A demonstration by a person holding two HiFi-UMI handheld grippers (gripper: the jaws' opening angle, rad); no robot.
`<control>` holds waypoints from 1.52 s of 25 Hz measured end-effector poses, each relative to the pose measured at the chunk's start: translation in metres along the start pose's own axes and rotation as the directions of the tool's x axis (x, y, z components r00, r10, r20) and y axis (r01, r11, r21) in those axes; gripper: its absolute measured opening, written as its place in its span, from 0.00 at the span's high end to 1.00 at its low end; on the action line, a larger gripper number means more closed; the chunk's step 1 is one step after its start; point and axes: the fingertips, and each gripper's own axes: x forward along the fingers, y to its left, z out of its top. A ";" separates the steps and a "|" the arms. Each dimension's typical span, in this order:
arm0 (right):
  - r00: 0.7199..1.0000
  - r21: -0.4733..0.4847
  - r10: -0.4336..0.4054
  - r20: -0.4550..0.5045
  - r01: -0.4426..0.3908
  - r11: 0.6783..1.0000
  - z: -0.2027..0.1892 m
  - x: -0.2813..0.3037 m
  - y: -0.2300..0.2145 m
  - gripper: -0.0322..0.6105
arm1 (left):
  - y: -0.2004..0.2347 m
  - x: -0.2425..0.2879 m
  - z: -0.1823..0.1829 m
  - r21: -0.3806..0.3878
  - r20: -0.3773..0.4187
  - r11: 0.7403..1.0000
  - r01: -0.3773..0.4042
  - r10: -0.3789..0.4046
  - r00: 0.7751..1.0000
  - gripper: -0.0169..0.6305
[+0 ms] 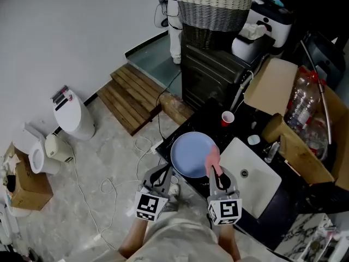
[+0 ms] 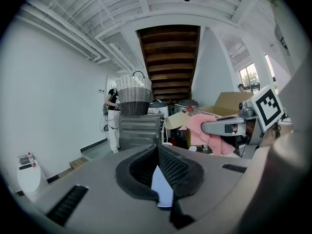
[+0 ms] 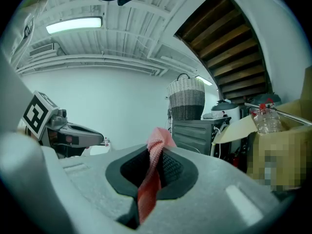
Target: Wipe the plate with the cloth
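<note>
Plate (image 1: 191,153): pale blue; cloth (image 1: 212,157): pink, waffle weave; cup (image 1: 227,118): red; sink (image 1: 248,171): white; bench (image 1: 204,116): black; basket (image 1: 212,7): woven, cream above, dark grey below; floor (image 1: 109,162): grey, marbled; left tongs (image 1: 165,171), right tongs (image 1: 215,173): cubes with black-and-white square markers.

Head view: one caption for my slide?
Left hand-held gripper grips blue plate; right hand-held gripper grips pink cloth.

Head view looks steeply down from above and behind the left gripper (image 1: 163,173) and right gripper (image 1: 216,172). Each gripper view rides close behind its jaws, facing ahead — both share the wicker basket (image 2: 133,94) beyond.
</note>
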 end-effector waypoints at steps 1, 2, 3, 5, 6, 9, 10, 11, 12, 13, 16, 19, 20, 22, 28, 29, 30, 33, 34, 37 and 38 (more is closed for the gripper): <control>1.000 -0.003 -0.003 -0.007 0.003 1.000 -0.001 0.007 -0.001 0.92 | 0.005 0.005 0.000 -0.002 0.001 1.000 0.006 -0.006 1.000 0.97; 1.000 -0.006 -0.007 -0.015 0.007 1.000 -0.002 0.013 -0.002 0.92 | 0.011 0.011 -0.001 -0.006 0.000 1.000 0.011 -0.011 1.000 0.97; 1.000 -0.007 -0.011 -0.023 0.011 1.000 -0.004 0.020 -0.003 0.92 | 0.016 0.015 -0.004 -0.010 -0.004 1.000 0.017 -0.017 1.000 0.97; 0.999 -0.005 -0.024 -0.042 0.024 1.000 -0.009 0.033 -0.004 0.92 | 0.027 0.025 -0.010 -0.018 -0.018 0.999 0.028 -0.028 0.999 0.97; 0.998 -0.004 -0.030 -0.053 0.030 1.000 -0.011 0.039 -0.005 0.92 | 0.032 0.030 -0.014 -0.022 -0.030 0.999 0.035 -0.036 0.999 0.97; 0.995 0.001 -0.044 -0.089 0.044 0.999 -0.019 0.056 -0.007 0.92 | 0.044 0.044 -0.024 -0.031 -0.060 0.998 0.059 -0.061 0.996 0.97; 0.993 0.004 -0.050 -0.102 0.050 0.999 -0.022 0.061 -0.008 0.92 | 0.048 0.048 -0.025 -0.034 -0.060 0.997 0.067 -0.069 0.996 0.97; 0.992 0.008 -0.057 -0.116 0.059 0.998 -0.025 0.066 -0.009 0.92 | 0.051 0.053 -0.028 -0.037 -0.064 0.997 0.074 -0.077 0.995 0.97; 0.990 0.011 -0.065 -0.129 0.067 0.998 -0.029 0.071 -0.010 0.92 | 0.055 0.058 -0.031 -0.040 -0.071 0.996 0.082 -0.085 0.994 0.97; 0.988 0.014 -0.070 -0.140 0.073 0.997 -0.032 0.076 -0.011 0.92 | 0.058 0.062 -0.035 -0.042 -0.081 0.995 0.090 -0.093 0.992 0.97; 0.982 0.018 -0.083 -0.172 0.087 0.996 -0.041 0.091 -0.013 0.92 | 0.068 0.076 -0.047 -0.053 -0.105 0.992 0.115 -0.120 0.987 0.97; 0.975 0.025 -0.095 -0.202 0.103 0.994 -0.049 0.106 -0.016 0.92 | 0.077 0.092 -0.057 -0.063 -0.126 0.988 0.141 -0.148 0.981 0.97; 0.972 0.030 -0.100 -0.214 0.109 0.994 -0.052 0.111 -0.018 0.92 | 0.080 0.097 -0.060 -0.066 -0.134 0.987 0.150 -0.158 0.978 0.97; 0.964 0.043 -0.108 -0.242 0.121 0.992 -0.061 0.119 -0.020 0.92 | 0.084 0.107 -0.066 -0.071 -0.150 0.983 0.170 -0.179 0.972 0.97; 0.939 0.050 -0.120 -0.322 0.143 0.988 -0.085 0.141 -0.024 0.92 | 0.095 0.132 -0.091 -0.074 -0.202 0.971 0.228 -0.239 0.950 0.97; 0.935 0.051 -0.119 -0.335 0.145 0.988 -0.088 0.145 -0.025 0.92 | 0.097 0.136 -0.095 -0.076 -0.211 0.969 0.235 -0.246 0.946 0.97; 0.931 0.055 -0.117 -0.347 0.145 0.988 -0.092 0.148 -0.026 0.92 | 0.098 0.139 -0.099 -0.079 -0.219 0.967 0.242 -0.253 0.942 0.97; 0.917 0.063 -0.110 -0.383 0.145 0.987 -0.104 0.157 -0.028 0.92 | 0.102 0.148 -0.110 -0.088 -0.240 0.962 0.258 -0.272 0.932 0.97; 0.913 0.064 -0.109 -0.394 0.145 0.987 -0.108 0.159 -0.028 0.92 | 0.103 0.150 -0.114 -0.090 -0.247 0.961 0.263 -0.277 0.929 0.97; 0.899 0.062 -0.108 -0.425 0.147 0.987 -0.120 0.168 -0.027 0.92 | 0.108 0.153 -0.125 -0.097 -0.269 0.957 0.274 -0.290 0.918 0.97; 0.895 0.059 -0.108 -0.432 0.148 0.987 -0.123 0.171 -0.027 0.92 | 0.109 0.155 -0.128 -0.099 -0.274 0.956 0.278 -0.295 0.915 0.97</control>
